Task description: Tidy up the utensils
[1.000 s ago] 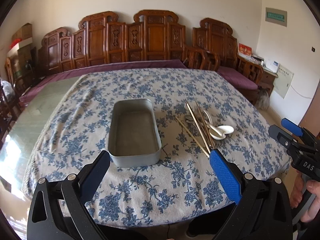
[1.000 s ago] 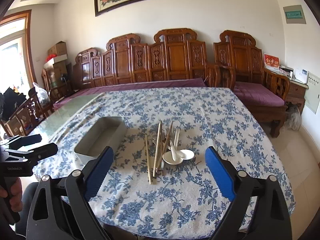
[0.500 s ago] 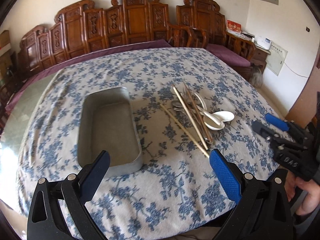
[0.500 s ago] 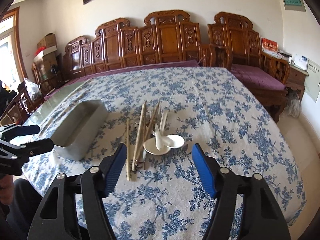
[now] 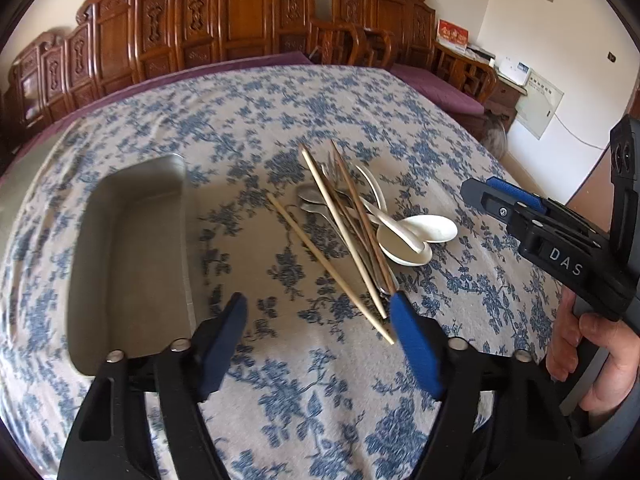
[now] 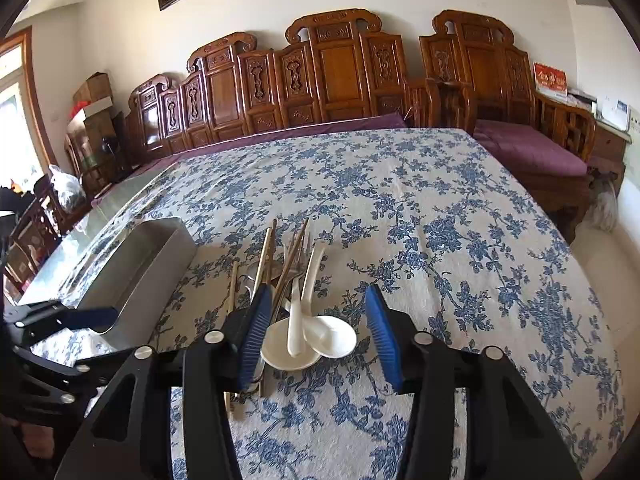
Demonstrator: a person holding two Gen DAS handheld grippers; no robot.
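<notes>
A heap of utensils lies on the blue-flowered tablecloth: wooden chopsticks, metal spoons and two white ceramic spoons. To its left stands an empty metal tray. My left gripper hovers near the chopsticks' near ends, its jaws closing with nothing between them. My right gripper hangs just before the white spoons, jaws closing, pads not touching them. Each gripper shows in the other's view: the right gripper and the left gripper beside the tray.
Carved wooden benches with purple cushions line the wall behind the table. A hand holds the right gripper's handle. Boxes and chairs stand at the far left. The table's right edge drops to a tiled floor.
Both grippers have come forward and down toward the utensil heap, which now looks larger and nearer. Both pairs of jaws have narrowed, the right pair more.
</notes>
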